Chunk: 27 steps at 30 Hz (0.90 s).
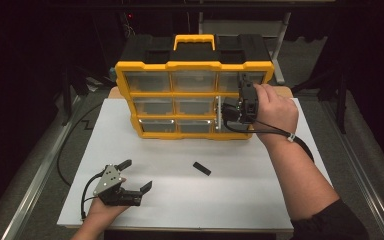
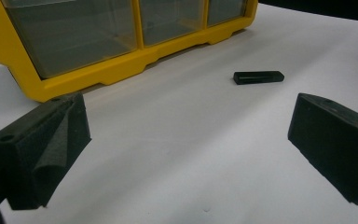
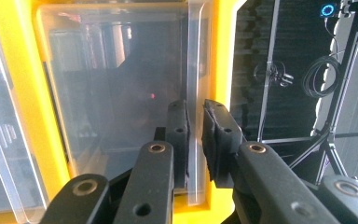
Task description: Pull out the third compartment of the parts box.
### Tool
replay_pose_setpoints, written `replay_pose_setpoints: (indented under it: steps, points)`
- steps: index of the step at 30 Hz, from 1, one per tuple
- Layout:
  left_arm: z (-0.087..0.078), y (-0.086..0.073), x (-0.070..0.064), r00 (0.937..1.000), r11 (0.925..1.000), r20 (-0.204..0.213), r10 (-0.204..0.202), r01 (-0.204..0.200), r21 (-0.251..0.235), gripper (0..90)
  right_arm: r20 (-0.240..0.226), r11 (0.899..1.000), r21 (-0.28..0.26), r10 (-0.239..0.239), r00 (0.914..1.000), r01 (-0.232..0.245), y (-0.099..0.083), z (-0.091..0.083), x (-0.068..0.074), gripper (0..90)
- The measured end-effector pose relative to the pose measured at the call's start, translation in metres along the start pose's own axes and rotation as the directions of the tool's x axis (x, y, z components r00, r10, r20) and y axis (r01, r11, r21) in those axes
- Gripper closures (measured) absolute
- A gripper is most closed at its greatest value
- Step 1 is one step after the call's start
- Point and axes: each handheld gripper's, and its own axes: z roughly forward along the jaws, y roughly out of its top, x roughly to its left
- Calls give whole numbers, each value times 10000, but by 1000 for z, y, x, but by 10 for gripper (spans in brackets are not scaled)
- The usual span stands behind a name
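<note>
A yellow organizer (image 1: 195,65) with clear drawers stands upright at the back of the white board (image 1: 260,195). My right gripper (image 1: 228,113) is at its right column, middle row. In the right gripper view, my right gripper (image 3: 196,114) has its jaws pinched on the clear side lip of a drawer (image 3: 116,93) set in the yellow frame (image 3: 18,93). At the front left my left gripper (image 1: 136,175) lies open in the hand, nothing between its jaws. A small black bar (image 1: 201,168) lies flat on the board; in the left gripper view the bar (image 2: 258,77) is ahead of my open left gripper (image 2: 186,144).
The organizer's yellow base (image 2: 121,70) sits close ahead of the left jaws. A black cable (image 1: 65,150) runs off the board's left side. Dark stands and rails surround the table. Bare white board lies between the bar and the front edge.
</note>
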Motion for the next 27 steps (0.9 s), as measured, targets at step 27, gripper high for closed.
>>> replay_pose_setpoints:
  steps: [27]
  points:
    - [0,-1,0,10000,10000,-41,-5,5,65,2,-74,9999,-23,121,9999,-121,-1,-4,-3,842]
